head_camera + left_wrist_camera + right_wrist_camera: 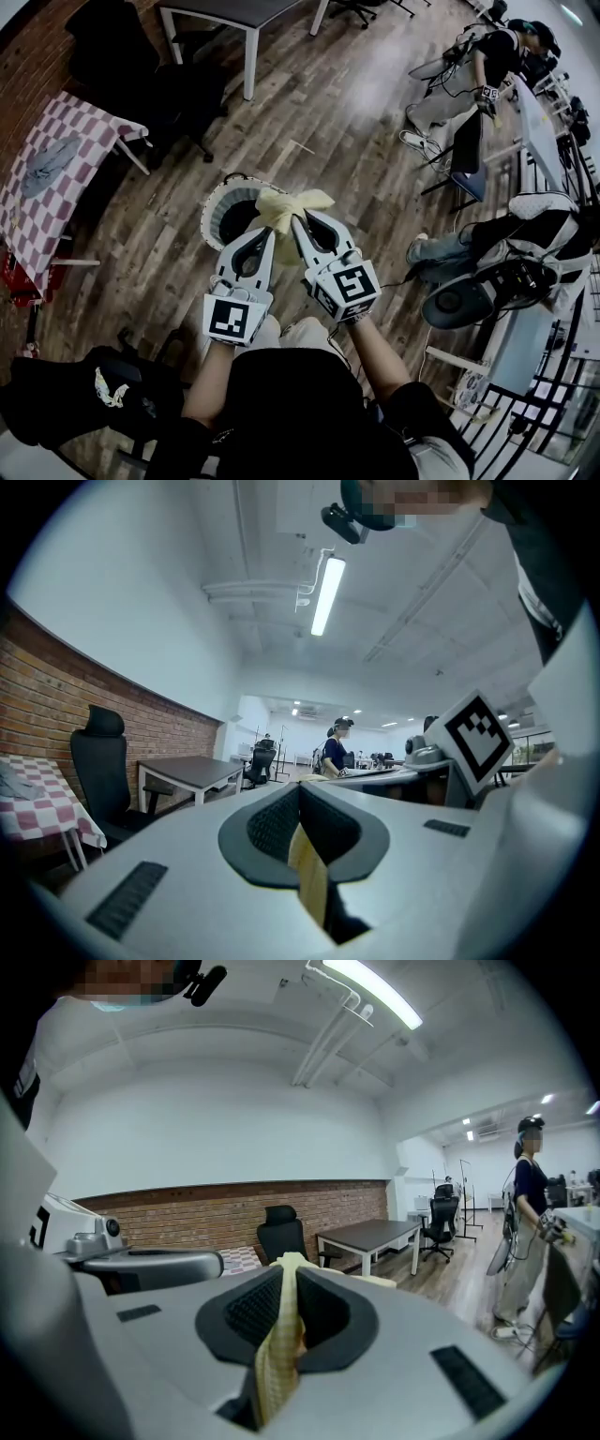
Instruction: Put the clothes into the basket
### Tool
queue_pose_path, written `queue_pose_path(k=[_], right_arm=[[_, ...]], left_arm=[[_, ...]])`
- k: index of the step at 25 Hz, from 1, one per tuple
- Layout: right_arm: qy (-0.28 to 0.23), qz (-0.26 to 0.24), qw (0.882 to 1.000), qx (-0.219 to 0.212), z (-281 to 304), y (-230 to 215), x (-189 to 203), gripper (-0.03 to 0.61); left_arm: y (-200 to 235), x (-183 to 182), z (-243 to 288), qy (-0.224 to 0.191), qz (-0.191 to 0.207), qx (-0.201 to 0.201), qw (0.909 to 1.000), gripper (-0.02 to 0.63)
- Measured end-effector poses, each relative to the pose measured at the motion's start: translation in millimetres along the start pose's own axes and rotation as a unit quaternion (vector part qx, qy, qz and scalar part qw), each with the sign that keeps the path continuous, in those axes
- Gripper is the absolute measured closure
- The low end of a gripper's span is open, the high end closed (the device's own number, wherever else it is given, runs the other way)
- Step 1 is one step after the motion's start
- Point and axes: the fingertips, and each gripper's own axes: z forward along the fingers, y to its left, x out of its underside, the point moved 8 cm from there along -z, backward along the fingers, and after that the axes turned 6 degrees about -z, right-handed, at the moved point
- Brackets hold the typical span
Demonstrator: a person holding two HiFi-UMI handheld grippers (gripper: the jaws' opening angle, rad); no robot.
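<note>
In the head view, the left gripper [273,232] and the right gripper [295,221] are held side by side in front of the person, tips close together. Both are clamped on one pale yellow waffle-textured cloth [292,203], which bunches up just past the tips. The cloth overlaps the right side of a round white-rimmed laundry basket [212,212] with a dark inside, standing on the wooden plank floor [328,122]. How high the cloth hangs over the basket cannot be told. To the left stands a table with a red-and-white checked cover [37,220], and a grey garment [47,164] lies on it. A dark-topped table with white legs [230,13] is at the top, with a black office chair [141,66] near it. A seated person [483,70] is at the upper right.

In the left gripper view, the jaws are nearly together, pinching a thin fold of the yellow cloth that runs down between the dark ribbed pads. The right gripper's marker cube shows just to the right. A red brick wall [42,682] lies beyond on the left.

In the right gripper view, the jaws stand narrow, gripping a thicker fold of the same cloth, which rises above the tips. The left gripper shows at the left.
</note>
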Motion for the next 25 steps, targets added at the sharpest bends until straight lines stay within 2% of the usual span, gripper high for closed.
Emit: queue_pose_path(k=[6, 15, 25], right_arm=[[0.019, 0.008, 1.0, -0.018, 35, -8, 18, 0.531], [0.047, 0.027, 0.997, -0.056, 80, -25, 57, 0.531], [0.04, 0.003, 0.994, -0.098, 134, -52, 78, 0.531]], left_arm=[[29, 18, 3, 0.022, -0.021, -0.037, 0.9989, 0.6], [51, 45, 15, 0.029, -0.032, -0.096, 0.9945, 0.6], [70, 75, 45, 0.027, -0.038, -0.153, 0.9871, 0.6]])
